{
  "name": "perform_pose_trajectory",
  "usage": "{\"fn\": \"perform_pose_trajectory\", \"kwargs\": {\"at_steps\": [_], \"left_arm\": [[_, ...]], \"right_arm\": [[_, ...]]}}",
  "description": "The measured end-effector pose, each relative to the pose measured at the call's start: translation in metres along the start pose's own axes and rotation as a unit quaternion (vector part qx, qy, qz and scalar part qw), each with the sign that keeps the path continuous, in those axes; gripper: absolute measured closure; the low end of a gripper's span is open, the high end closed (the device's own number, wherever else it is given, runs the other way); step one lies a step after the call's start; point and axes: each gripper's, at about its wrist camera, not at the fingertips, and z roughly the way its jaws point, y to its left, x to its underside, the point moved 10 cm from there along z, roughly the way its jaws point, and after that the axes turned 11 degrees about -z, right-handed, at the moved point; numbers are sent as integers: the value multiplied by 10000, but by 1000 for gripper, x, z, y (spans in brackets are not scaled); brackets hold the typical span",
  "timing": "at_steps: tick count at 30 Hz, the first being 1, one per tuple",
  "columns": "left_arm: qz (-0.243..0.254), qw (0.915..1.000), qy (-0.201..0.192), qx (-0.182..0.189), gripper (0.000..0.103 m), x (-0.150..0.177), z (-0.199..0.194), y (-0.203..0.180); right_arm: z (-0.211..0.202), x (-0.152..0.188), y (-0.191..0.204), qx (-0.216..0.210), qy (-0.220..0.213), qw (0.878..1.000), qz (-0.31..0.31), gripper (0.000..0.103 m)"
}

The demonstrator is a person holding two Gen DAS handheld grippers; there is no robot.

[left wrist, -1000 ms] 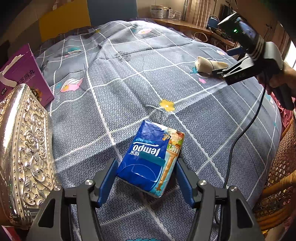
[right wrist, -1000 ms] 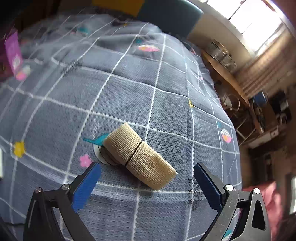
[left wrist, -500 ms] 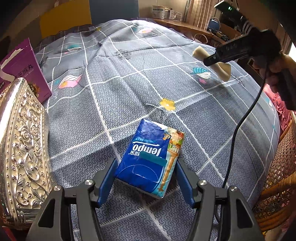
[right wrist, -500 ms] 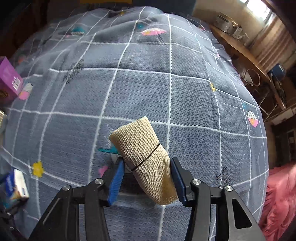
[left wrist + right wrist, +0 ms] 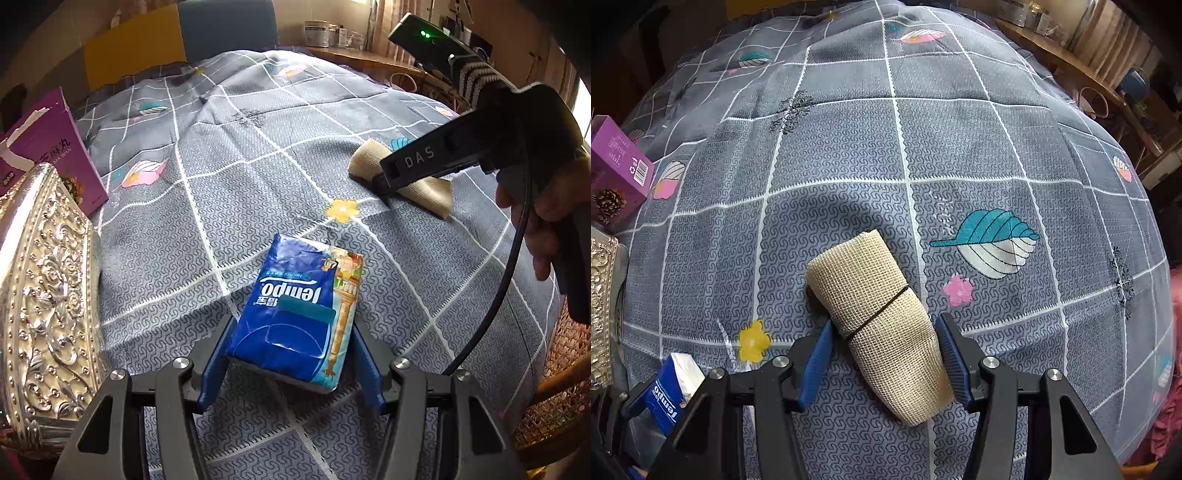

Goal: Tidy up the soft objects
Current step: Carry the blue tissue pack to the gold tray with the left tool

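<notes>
A blue Tempo tissue pack [image 5: 295,314] lies between the blue pads of my left gripper [image 5: 293,325]. Its jaws are closing and the pads touch the pack's sides. The pack's end [image 5: 672,395] also shows at the lower left of the right wrist view. A beige bandage roll [image 5: 871,288] with a thin black band lies on the grey checked quilt [image 5: 960,147]. My right gripper [image 5: 884,321] straddles it, jaws opening, pads just off its sides. In the left wrist view the roll [image 5: 369,158] sits beyond the pack, under the right gripper [image 5: 384,188].
A silver embossed box [image 5: 44,295] stands at the left, with a purple carton [image 5: 48,147] behind it. A person's hand [image 5: 546,221] holds the right gripper and its cable. A wicker chair [image 5: 561,387] is at the bed's right edge, a wooden desk [image 5: 369,55] at the back.
The right gripper closed on the bandage roll, lifted it, carried it toward the tissue pack and lowered it onto the quilt. The left pads drew in against the pack.
</notes>
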Motion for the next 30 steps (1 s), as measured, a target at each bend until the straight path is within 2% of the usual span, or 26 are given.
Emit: {"fn": "perform_pose_trajectory", "kwargs": {"at_steps": [8,15,21,30], "left_arm": [[-39,9994,-261,225,43,-15,-28,-10],[-131,9970,-670,368,43,-50,-64,-12],[-258,9943,-971,346,43,-81,-88,-2],[-138,9877,-1542,209,43,-123,-135,18]], "right_arm": [[1,10,-2,0,-106,9999,-46,41],[3,7,4,76,-128,9998,-101,41],[4,8,10,192,-165,9994,-236,40],[9,9,13,253,-184,9990,-326,40]]}}
